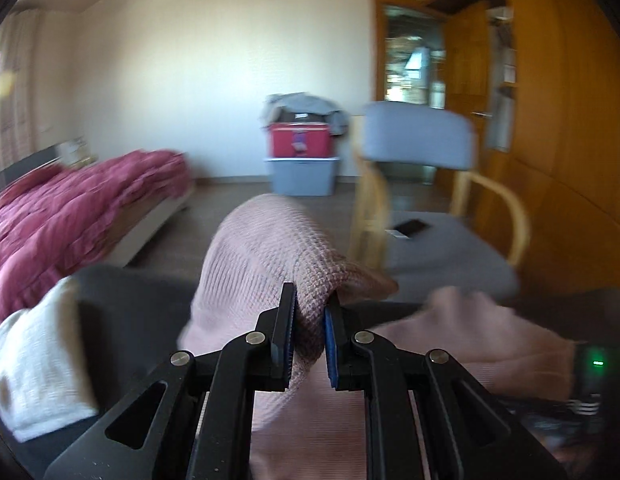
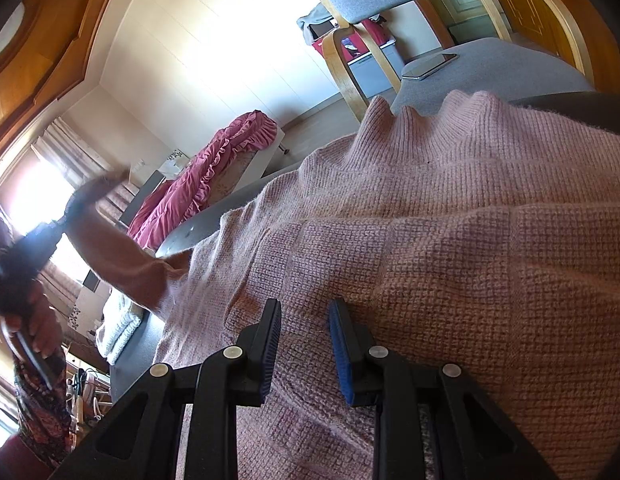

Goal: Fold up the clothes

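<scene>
Left wrist view, nearest first: left gripper [image 1: 310,304] clamped on a bunched fold of the pink knit sweater [image 1: 266,248], cloth squeezed between both pads and lifted into a hump above the dark grey table [image 1: 130,300]. Rest of the sweater trailing right and down across the tabletop. Folded white towel [image 1: 38,360] at the left edge of the same table. Small green light [image 1: 598,362] on a dark device at the far right edge, blurred.

Right wrist view: right gripper [image 2: 306,312] low over the sweater body, jaws part-way apart, fingertips against the knit. Whether cloth is pinched between the pads: cannot tell, fabric fills the gap but no gathered fold shows. Ribbed collar [image 2: 426,116] lying towards the far table edge. One sleeve [image 2: 122,256] stretched up and left to the other gripper, held in a hand [image 2: 38,320], motion-blurred.

Beyond the table: grey-cushioned wooden armchair [image 1: 430,240] with a phone [image 1: 410,226] flat on the seat. Left of it, a bed with a crumpled magenta cover [image 1: 82,208].

Against the far wall: red box [image 1: 302,140] stacked on a grey bin [image 1: 304,176], grey clothing [image 1: 302,104] heaped on top. Wooden door [image 1: 466,80] to the right.
</scene>
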